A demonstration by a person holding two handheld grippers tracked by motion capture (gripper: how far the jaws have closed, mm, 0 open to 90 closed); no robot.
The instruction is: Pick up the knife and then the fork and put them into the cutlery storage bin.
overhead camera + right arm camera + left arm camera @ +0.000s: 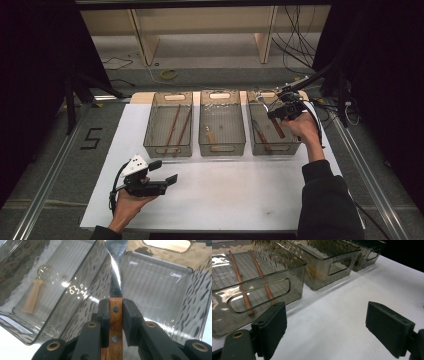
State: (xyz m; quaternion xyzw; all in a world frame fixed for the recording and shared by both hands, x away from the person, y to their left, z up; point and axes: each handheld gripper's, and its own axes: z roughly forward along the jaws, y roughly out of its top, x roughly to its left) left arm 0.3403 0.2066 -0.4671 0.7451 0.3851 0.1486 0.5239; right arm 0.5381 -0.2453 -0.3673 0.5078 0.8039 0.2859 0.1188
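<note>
On the white table top stand three smoky clear bins in a row, side by side along the far edge. Left bin: two long wooden chopsticks lying lengthwise on its ribbed floor, seen also in the left gripper view through the handle cut-out of the near wall. Middle bin: one small utensil with a pale wooden handle, lying flat; the same piece shows through the bin walls in the right gripper view. Right bin: one wooden-handled piece resting on its floor near the front. Right gripper, held in the person's right hand over the right bin: jaws clamped on the brown riveted wooden handle of a metal utensil, pads pressing it from both sides; the shiny metal shaft runs up and away from the jaws above the bin's ribbed floor, its working end cut off by the top edge of that view. In the high view the handle slants down from the gripper toward the bin. Left gripper, held in the person's left hand just above the near left part of the table: jaws wide apart, nothing between them, pointing toward the row of bins, well apart from them
</note>
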